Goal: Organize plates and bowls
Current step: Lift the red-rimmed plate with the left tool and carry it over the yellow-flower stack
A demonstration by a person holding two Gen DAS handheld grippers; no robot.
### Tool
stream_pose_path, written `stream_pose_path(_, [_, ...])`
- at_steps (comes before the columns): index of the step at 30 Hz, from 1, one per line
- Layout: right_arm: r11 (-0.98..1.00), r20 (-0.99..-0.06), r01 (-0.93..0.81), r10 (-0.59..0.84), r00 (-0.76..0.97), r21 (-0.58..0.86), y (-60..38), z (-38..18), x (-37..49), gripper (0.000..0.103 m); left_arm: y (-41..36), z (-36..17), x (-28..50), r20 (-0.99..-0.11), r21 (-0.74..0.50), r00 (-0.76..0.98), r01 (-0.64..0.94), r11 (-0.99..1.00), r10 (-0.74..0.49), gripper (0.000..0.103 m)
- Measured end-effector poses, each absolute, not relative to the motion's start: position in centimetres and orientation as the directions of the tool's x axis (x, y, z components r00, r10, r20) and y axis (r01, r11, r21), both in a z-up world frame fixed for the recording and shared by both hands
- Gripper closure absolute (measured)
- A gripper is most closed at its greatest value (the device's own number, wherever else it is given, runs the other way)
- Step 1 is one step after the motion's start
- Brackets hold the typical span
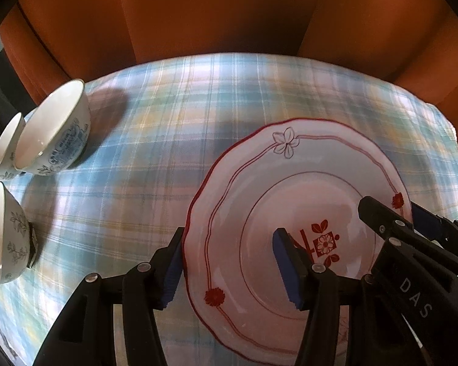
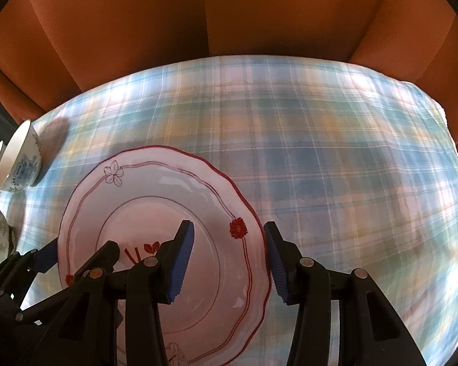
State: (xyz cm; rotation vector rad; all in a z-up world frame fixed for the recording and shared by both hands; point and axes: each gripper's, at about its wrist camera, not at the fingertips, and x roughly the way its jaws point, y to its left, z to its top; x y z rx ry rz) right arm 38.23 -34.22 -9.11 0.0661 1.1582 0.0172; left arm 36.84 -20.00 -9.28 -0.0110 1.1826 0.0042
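Note:
A white plate with a red scalloped rim (image 1: 290, 164) lies on the plaid tablecloth and also shows in the right wrist view (image 2: 155, 183). My left gripper (image 1: 229, 268) is open and straddles the plate's left rim, one finger outside and one over the plate. My right gripper (image 2: 230, 262) is open and straddles the plate's right rim; it also shows in the left wrist view (image 1: 412, 222). Three white bowls with blue patterns stand at the far left: two close together (image 1: 55, 134) (image 1: 6, 149) and one nearer (image 1: 6, 238).
The plaid tablecloth (image 2: 336, 152) covers the table. An orange seat back (image 1: 213, 12) rises behind the far edge. The bowls also show at the left edge of the right wrist view (image 2: 21, 158).

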Motion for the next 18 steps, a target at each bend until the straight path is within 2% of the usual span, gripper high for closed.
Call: stream_pose_path(18, [0.995, -0.859, 0.097, -0.033, 0.511, 0.019, -31.8, 0.5, 31.1, 0.052, -17.5, -0.4, 30.1, -0.872, -0.052, 0.484, 0.051, 0.997, -0.07, 0.047])
